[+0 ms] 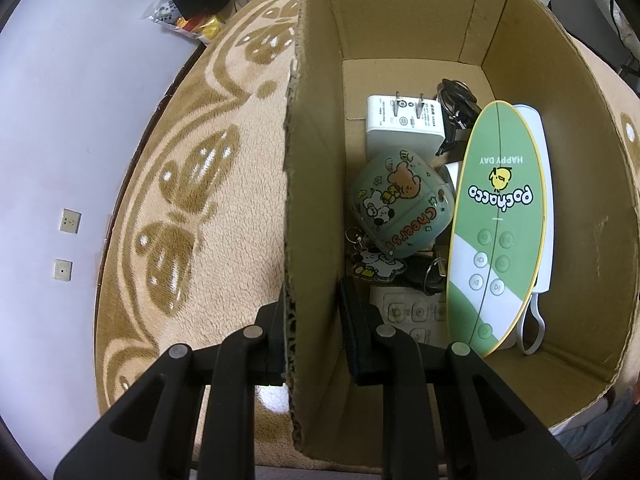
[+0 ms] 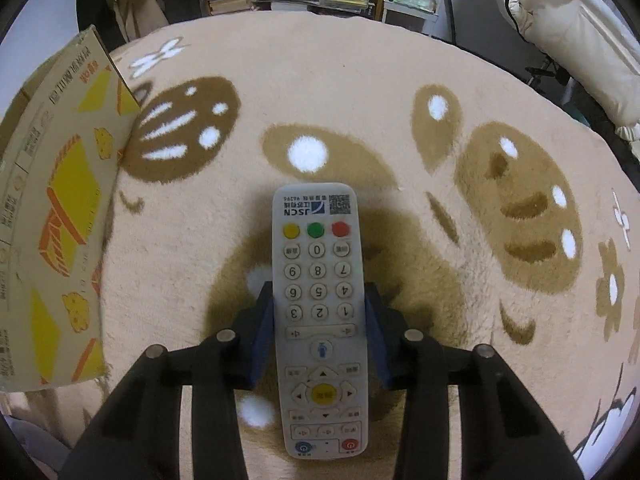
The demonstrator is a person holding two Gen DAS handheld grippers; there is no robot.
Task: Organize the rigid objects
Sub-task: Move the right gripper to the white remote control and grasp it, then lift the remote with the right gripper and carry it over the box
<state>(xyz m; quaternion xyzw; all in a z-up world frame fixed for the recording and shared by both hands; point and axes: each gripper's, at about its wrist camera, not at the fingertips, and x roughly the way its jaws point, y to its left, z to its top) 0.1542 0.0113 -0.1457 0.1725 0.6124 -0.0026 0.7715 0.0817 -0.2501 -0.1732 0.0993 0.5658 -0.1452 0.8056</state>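
While the left gripper [image 1: 310, 320] pinches the cardboard box [image 1: 400, 20] wall, the right gripper [image 2: 318, 312] clamps a white remote [image 2: 318, 300] across its long sides above the blanket [image 2: 440, 80]; light, stiff, likely slick plastic, best held mid-body

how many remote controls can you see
3: a white remote clamped in the right hand-held gripper above the rug; a green oval remote standing in the cardboard box; another remote partly buried beneath. More may be hidden.
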